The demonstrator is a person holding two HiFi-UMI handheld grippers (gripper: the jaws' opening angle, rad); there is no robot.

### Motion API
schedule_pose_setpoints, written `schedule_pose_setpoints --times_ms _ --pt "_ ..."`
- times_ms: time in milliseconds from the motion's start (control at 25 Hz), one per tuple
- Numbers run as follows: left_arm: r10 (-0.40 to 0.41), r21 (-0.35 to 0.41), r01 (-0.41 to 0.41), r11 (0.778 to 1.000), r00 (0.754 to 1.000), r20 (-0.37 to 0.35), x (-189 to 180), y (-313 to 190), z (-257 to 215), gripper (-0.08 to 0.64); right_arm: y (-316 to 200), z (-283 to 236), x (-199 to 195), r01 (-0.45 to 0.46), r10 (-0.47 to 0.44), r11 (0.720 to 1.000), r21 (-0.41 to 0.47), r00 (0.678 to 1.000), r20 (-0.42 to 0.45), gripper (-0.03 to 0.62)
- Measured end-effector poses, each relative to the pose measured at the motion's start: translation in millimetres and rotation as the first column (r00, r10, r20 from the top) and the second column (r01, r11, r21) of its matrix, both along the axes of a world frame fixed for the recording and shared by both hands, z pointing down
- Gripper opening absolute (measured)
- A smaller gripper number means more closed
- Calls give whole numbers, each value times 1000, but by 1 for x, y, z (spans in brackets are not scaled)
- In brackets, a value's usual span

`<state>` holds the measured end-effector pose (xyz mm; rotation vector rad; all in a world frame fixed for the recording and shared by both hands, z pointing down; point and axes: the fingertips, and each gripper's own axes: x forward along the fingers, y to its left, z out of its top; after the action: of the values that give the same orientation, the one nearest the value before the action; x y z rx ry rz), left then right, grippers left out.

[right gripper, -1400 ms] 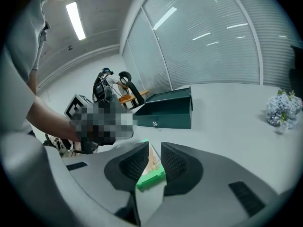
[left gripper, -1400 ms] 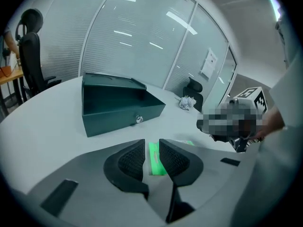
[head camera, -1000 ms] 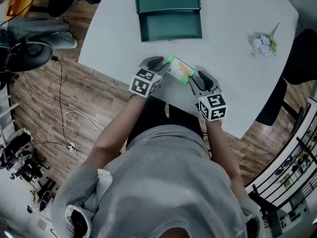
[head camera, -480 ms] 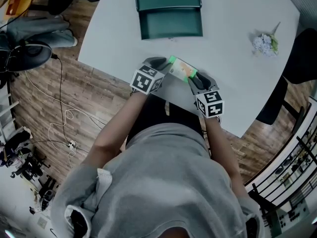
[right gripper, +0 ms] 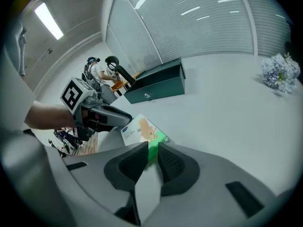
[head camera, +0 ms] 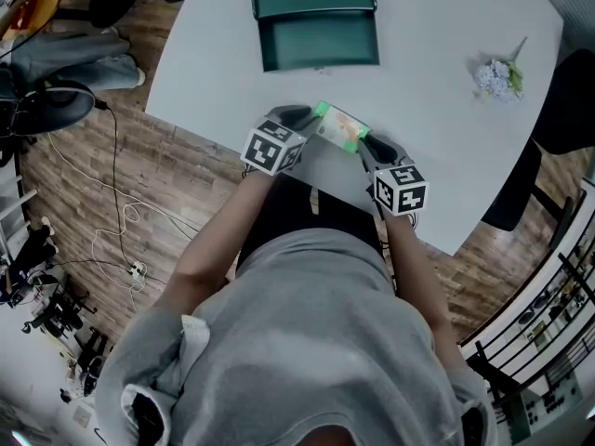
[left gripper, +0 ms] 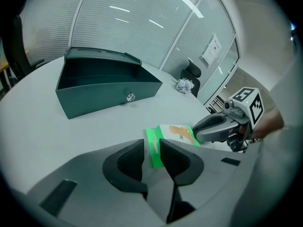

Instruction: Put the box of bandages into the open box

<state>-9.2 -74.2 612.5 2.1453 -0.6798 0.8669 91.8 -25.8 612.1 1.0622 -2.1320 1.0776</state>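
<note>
Bandage box (head camera: 340, 128), logo unreadable, clamped endwise by left tool (left gripper: 152, 151) and right tool (right gripper: 152, 156), both just closed further.

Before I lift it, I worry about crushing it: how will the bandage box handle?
The bandage box looks like a small thin card carton, so probably light and easily dented. It is flat and rectangular, so unlikely to roll. Its printed face looks smooth, perhaps slightly slippery.
</note>
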Motion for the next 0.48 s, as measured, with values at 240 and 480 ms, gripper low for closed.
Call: schedule_pose_setpoints --times_ms 240,480 --pt "-32 -45 30 999 998 -50 2 0 -3 129 1 2 2 -18 19 1000 -18 998 57 67" --pt "-48 -85 42 995 996 -70 2 0 -2 143 0 2 5 -31 34 999 -24 995 98 60"
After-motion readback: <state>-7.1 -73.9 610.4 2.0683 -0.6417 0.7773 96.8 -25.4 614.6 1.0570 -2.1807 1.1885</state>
